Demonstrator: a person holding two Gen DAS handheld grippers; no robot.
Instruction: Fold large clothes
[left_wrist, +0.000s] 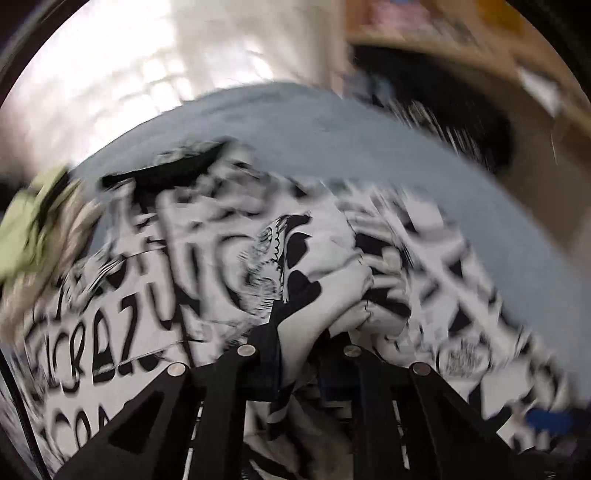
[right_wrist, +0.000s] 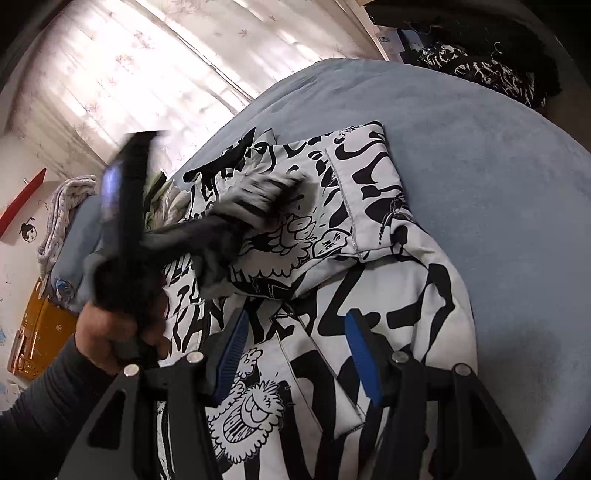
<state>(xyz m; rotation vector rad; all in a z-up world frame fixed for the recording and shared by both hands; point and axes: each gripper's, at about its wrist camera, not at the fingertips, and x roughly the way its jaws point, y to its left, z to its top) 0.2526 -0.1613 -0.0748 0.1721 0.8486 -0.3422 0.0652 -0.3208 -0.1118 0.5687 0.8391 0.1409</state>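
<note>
Right now my left gripper (left_wrist: 301, 332) clenches bunched black-and-white printed jacket (right_wrist: 332, 258); my right gripper (right_wrist: 295, 354) hangs released above it; soft blue bed (right_wrist: 480, 166) beyond; pale curtains (right_wrist: 147, 66) farther.

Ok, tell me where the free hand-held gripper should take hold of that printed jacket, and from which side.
The right hand-held gripper hangs open over the black-and-white jacket. Probably best: pinch the loose rounded edge on the blue bedcover, coming in from that bare side. There the cloth is a single free border with room for the lower finger to slide under.
</note>
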